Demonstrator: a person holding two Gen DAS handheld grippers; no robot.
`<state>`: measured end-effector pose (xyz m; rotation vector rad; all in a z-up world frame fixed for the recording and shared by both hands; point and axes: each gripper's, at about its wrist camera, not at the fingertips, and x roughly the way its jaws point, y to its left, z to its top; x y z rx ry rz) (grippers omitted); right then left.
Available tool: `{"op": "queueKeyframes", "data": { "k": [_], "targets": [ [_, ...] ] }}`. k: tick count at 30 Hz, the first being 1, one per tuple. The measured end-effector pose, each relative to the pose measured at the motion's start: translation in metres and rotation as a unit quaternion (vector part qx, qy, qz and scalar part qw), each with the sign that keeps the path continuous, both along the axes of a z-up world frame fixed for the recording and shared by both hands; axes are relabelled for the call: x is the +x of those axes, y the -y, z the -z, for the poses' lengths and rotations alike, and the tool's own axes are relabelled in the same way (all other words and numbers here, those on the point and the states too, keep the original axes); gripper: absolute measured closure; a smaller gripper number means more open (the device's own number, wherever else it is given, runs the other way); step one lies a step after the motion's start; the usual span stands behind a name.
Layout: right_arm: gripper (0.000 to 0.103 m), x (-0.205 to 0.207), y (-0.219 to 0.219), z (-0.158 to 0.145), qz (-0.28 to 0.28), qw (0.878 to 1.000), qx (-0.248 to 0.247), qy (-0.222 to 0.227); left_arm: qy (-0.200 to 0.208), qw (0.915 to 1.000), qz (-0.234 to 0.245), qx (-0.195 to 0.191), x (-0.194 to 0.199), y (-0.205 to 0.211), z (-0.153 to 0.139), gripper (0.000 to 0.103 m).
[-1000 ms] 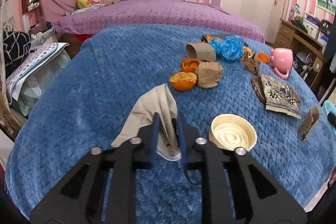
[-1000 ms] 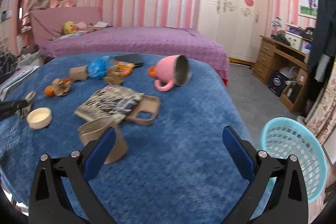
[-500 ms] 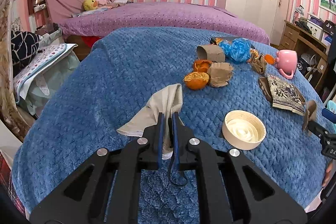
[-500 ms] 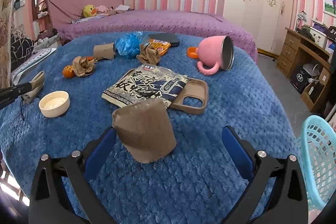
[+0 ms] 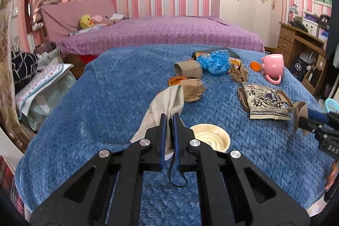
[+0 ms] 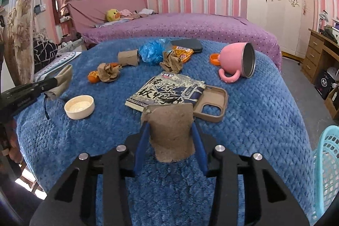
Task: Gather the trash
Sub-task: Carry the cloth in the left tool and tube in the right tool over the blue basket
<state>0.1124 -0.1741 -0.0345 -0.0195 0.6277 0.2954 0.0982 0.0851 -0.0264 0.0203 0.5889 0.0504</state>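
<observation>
**Both claws loaded; carry to basket pending**

Surface: a table under a blue blanket [image 6: 264, 111], with litter spread across its far half. A turquoise basket [image 6: 327, 164] stands off the near right edge, the likely place for the trash.

Step in hand, as judged: each claw has taken one piece, and the carry to the basket comes next. To do it well, lift both pieces clear of the blanket before swinging right, so that nothing drags on the bowl [image 6: 79, 107] or the printed packet [image 6: 163, 91]. The cardboard tube is soft; squeeze only enough to hold it. The napkin hangs loose, so a slow carry should keep it from slipping out.

Right claw [image 6: 170, 137]: its jaws have just been closing and now stand partly drawn in, the blue pads pressing both sides of a torn brown cardboard tube [image 6: 171, 132], which stands upright between them at the near middle of the table.

Left claw [image 5: 168, 130]: pressed together on a beige napkin [image 5: 164, 105], pinched at its lower part, the rest rising above the tips. It sits at the near left, just beside the bowl.

Still to collect: a second tube [image 6: 128, 57], a blue bag [image 6: 153, 51], orange peel [image 6: 93, 78] and crumpled paper [image 6: 108, 72].
</observation>
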Motion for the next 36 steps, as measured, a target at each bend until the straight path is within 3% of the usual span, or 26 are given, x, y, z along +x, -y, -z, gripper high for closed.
{"op": "queueKeyframes", "data": {
  "k": [17,29,36],
  "targets": [
    [0.062,-0.009,0.107,-0.018,0.096,0.995,0.007,0.031,0.036,0.9991,0.02,0.011,-0.009,0.066,-0.017,0.098],
    [0.062,-0.027,0.213,-0.02,0.191,0.981,0.005,0.037,0.046,0.993,0.108,-0.012,-0.001,0.156,-0.038,0.098],
    [0.062,-0.038,0.282,-0.012,0.248,0.968,-0.004,0.027,0.029,0.9856,0.164,-0.027,0.008,0.229,-0.027,0.098]
  ]
}}
